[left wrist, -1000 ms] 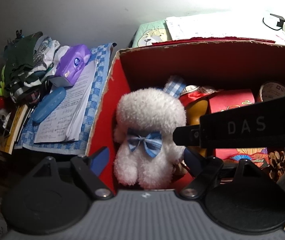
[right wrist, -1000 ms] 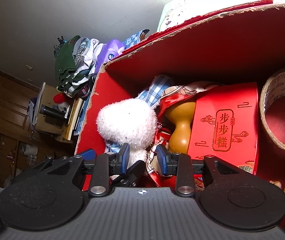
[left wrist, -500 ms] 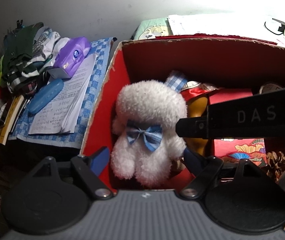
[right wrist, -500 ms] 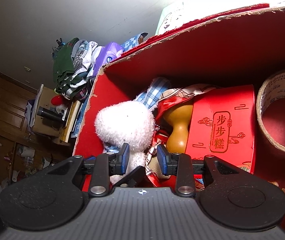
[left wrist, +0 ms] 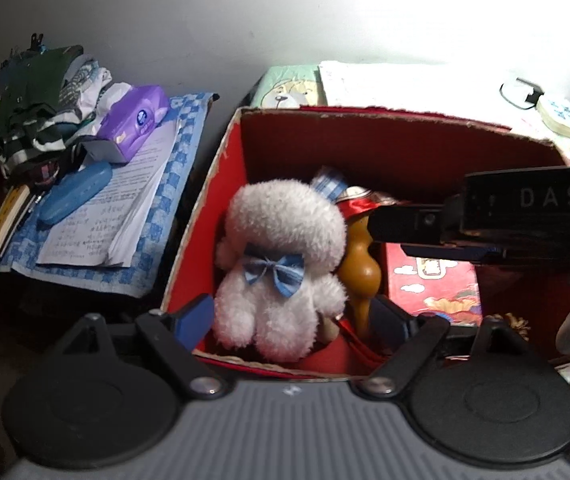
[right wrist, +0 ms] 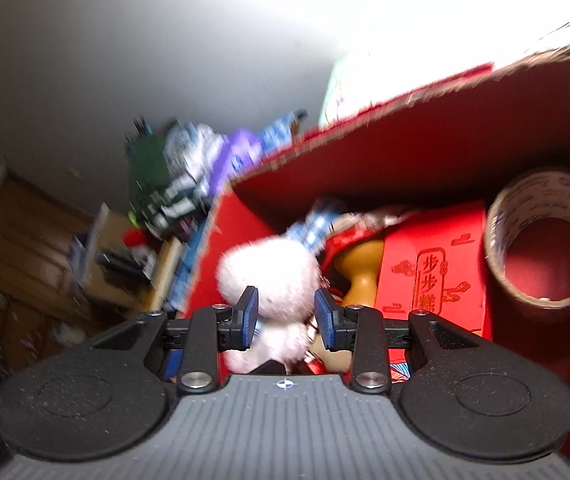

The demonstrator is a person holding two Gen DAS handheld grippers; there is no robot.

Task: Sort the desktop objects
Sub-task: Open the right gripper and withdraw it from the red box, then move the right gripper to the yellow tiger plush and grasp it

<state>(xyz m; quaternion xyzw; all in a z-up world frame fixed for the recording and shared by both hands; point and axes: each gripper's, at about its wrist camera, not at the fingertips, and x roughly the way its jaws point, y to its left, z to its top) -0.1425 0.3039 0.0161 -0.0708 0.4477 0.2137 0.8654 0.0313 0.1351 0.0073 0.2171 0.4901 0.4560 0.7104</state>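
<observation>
Below the left gripper [left wrist: 291, 316], whose fingers stand wide apart and hold nothing, a white plush [left wrist: 281, 264] with a blue bow sits in the left end of a red box [left wrist: 201, 216]. Just beside it on the right stands a brown gourd [left wrist: 359, 268], then a red packet [left wrist: 433, 284]. The right gripper [left wrist: 485, 220] reaches across the box from the right. Left of the box, papers [left wrist: 113, 216], a blue case [left wrist: 77, 192] and a purple pack [left wrist: 135, 122] lie on a checked cloth [left wrist: 173, 184].

From the right wrist, blurred, the right gripper [right wrist: 287, 318] has its fingers partly spread on either side of the plush [right wrist: 269, 280]; whether they touch it I cannot tell. A tape roll [right wrist: 545, 240] lies at the box's [right wrist: 425, 152] right end.
</observation>
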